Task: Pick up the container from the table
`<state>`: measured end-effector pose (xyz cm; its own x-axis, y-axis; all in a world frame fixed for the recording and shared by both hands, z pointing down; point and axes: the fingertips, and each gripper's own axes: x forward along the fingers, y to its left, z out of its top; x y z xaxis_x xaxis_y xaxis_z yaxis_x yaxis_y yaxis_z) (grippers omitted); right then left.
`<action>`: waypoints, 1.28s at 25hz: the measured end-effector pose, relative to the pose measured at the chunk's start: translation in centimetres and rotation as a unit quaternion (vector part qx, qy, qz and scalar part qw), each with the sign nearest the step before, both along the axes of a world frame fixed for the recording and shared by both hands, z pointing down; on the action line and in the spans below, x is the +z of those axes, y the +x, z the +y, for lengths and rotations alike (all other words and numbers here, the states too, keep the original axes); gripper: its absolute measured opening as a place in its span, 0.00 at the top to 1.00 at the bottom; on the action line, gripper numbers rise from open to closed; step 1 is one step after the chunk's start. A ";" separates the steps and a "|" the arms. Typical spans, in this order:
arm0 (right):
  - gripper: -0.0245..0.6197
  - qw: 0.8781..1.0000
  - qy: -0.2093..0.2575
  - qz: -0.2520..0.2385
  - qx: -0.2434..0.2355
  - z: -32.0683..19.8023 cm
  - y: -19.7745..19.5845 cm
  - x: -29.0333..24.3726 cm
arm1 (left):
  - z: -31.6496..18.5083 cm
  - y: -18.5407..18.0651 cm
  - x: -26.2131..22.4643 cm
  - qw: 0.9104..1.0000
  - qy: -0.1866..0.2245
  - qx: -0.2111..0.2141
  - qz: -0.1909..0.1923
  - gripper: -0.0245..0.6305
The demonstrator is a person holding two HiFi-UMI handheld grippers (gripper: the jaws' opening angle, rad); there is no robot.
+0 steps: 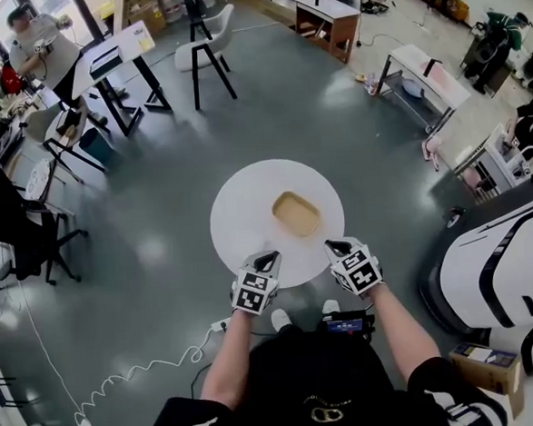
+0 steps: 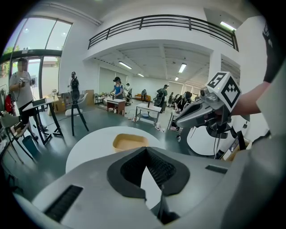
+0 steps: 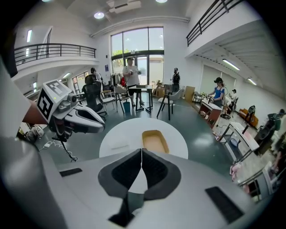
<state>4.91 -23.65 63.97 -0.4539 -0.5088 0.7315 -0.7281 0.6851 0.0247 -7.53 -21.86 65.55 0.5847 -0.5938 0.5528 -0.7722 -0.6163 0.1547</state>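
A shallow tan container [image 1: 296, 213] lies right of centre on the round white table [image 1: 239, 209]. Both grippers hover over the table's near edge, short of the container and not touching it. My left gripper [image 1: 266, 257] is shut with nothing in it; in its own view the jaws meet at a point [image 2: 146, 149] with the container [image 2: 129, 142] just beyond. My right gripper [image 1: 336, 245] is also shut and empty; its jaws [image 3: 141, 150] close in front of the container [image 3: 155, 141]. Each gripper shows in the other's view: the right gripper [image 2: 179, 121] and the left gripper [image 3: 102, 128].
The table stands on a grey floor. A white cable [image 1: 123, 380] snakes at the lower left. A large white-and-black machine [image 1: 502, 268] stands at the right, with a cardboard box [image 1: 485, 365] beside it. Desks, chairs [image 1: 202, 48] and a person [image 1: 41, 46] are further back.
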 end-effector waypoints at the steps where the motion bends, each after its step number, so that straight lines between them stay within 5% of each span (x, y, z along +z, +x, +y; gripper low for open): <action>1: 0.86 1.000 -0.001 -0.002 -0.001 -0.4 0.1 0.0 | -0.1 0.1 0.1 1.000 -0.001 -0.001 0.000 0.95; 32: 0.86 0.995 -0.033 -0.057 -0.070 -8.0 3.1 0.4 | -4.9 2.9 -0.8 0.993 -0.024 -0.115 -0.007 0.95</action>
<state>8.03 -31.61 64.39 -0.5992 -0.3881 0.7002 -0.6214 0.7770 -0.1011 -4.68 -26.71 64.74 0.4280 -0.6840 0.5907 -0.8942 -0.4153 0.1669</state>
